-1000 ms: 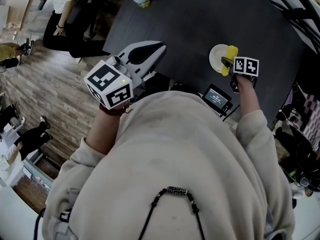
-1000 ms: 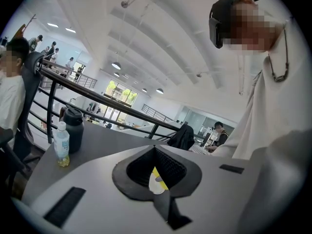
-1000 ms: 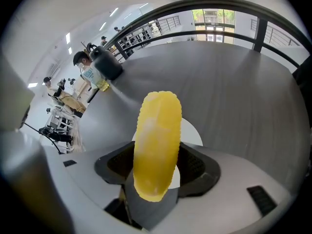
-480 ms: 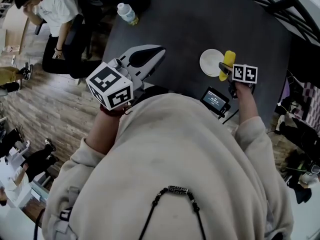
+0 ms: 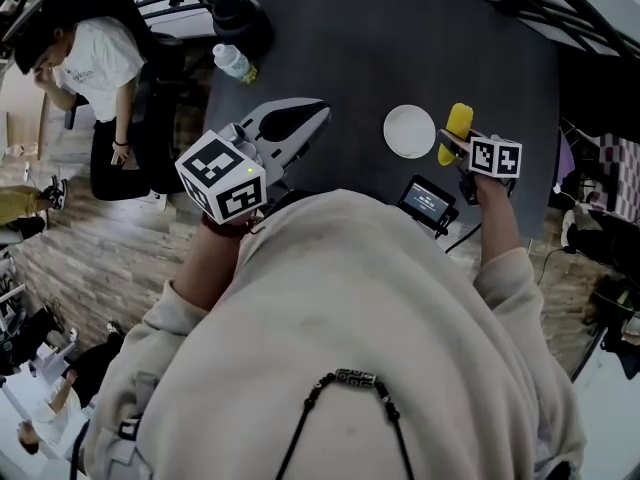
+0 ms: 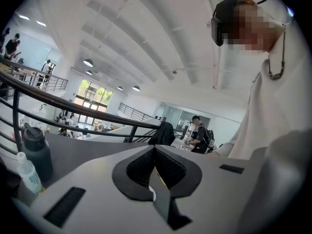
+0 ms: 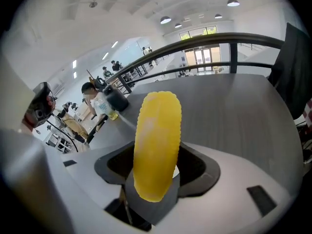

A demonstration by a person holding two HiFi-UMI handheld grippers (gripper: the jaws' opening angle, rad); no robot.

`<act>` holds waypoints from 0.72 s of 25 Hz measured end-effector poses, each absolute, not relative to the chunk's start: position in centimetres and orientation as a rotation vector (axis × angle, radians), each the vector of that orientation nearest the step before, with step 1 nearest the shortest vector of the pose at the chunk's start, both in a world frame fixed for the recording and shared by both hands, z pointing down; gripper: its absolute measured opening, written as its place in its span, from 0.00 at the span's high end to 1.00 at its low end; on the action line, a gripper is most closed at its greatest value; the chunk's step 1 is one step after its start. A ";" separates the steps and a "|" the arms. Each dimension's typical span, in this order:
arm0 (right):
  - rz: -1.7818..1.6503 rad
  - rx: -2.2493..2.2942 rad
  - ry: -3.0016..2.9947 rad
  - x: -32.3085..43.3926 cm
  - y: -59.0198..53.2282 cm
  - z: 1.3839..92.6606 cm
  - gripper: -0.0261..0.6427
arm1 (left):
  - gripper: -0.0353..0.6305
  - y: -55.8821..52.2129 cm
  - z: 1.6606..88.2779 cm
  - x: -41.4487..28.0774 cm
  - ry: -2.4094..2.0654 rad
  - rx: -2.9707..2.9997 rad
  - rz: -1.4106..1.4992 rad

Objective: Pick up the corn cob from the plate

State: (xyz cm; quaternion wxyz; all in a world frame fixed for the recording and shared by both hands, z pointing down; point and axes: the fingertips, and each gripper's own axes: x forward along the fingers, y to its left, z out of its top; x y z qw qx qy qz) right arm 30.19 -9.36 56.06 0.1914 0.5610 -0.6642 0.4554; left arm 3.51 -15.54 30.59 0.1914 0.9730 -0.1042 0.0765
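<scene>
The yellow corn cob hangs above the dark table, just right of the bare white plate. My right gripper is shut on the cob's lower half. In the right gripper view the cob stands upright between the two jaws of that gripper and hides the plate. My left gripper is held up over the table's near left edge, away from the plate. Its jaws meet in the left gripper view with nothing between them.
A clear water bottle and a dark flask stand at the table's far left corner. A small device with a screen lies at the near edge below the plate. A seated person is left of the table.
My right gripper has risen with the corn cob, which has come off the plate's right edge and now hangs beside it. My left gripper has lifted a little.
</scene>
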 end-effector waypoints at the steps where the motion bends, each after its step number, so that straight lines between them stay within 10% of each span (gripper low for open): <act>1: 1.268 1.588 -1.884 30.2 -9.4 55.2 0.56 | 0.94 -15.5 30.5 3.7 -0.279 2.737 0.214; 18: 0.934 1.700 -2.327 24.8 -8.9 37.6 0.56 | 0.94 -15.3 28.9 6.2 -0.128 2.782 0.182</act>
